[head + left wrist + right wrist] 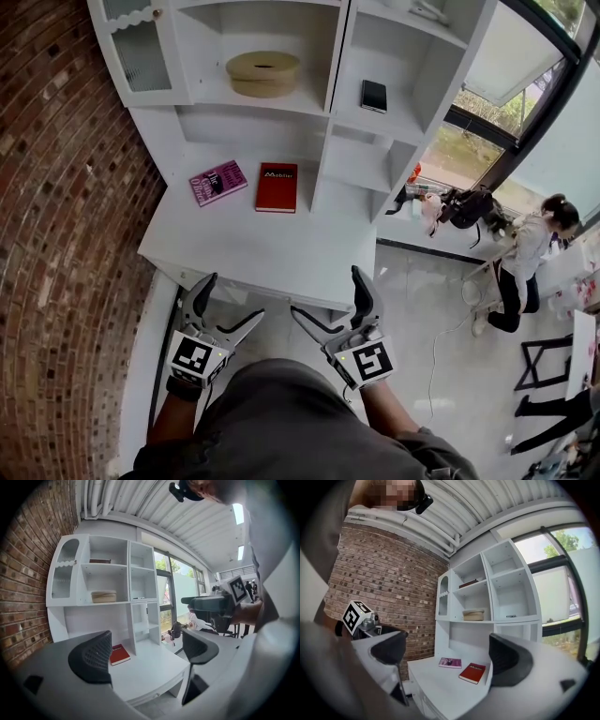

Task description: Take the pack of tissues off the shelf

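The left claw (234, 297) and right claw (324, 291) stood wide open and empty at the bottom of the head view. The small dark pack of tissues (373, 96) lay on the shelf (398, 124) at upper centre-right, right of a tan oval box (263, 73). A red book (277, 187) lay on the worktop (253, 248).
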The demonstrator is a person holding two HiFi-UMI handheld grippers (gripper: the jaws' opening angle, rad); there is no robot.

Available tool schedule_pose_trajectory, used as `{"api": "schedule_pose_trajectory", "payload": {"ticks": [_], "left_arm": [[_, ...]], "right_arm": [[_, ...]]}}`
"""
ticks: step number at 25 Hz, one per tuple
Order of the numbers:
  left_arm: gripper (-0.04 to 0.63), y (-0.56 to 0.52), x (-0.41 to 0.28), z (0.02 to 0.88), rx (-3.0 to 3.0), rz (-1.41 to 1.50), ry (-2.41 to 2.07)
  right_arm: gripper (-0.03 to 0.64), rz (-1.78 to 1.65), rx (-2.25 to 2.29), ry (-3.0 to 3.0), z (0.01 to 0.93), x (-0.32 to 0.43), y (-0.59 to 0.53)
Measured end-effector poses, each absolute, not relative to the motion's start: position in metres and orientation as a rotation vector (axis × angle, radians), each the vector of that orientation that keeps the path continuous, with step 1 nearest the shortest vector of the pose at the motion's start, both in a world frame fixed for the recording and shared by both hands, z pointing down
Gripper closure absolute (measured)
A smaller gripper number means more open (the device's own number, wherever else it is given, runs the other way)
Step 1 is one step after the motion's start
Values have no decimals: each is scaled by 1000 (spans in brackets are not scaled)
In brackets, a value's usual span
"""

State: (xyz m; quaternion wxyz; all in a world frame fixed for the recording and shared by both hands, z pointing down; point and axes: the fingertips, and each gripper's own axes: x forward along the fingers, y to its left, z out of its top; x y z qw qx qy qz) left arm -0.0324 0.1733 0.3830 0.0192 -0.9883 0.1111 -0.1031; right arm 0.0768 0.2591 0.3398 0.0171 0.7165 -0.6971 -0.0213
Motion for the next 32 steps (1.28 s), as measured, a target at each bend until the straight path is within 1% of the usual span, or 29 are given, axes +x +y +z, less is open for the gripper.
{"api": "schedule_pose_trajectory", "payload": {"ticks": [8,14,23,32], "left_arm": [[138,137,-22,378,-3123,-294,435],[138,82,-9,373,-3140,-252,456],[140,-22,41,366,-3140,-219,326],[140,-136,106,319,-3068,-173,132]], "right_arm": [[74,-20,2198,-2185,350,104,234],[75,-13,2181,-2182,347,120,190],[75,-16,2218,-2096,337,153,91],[75,-57,2340,-1966,301,202,-17]]}}
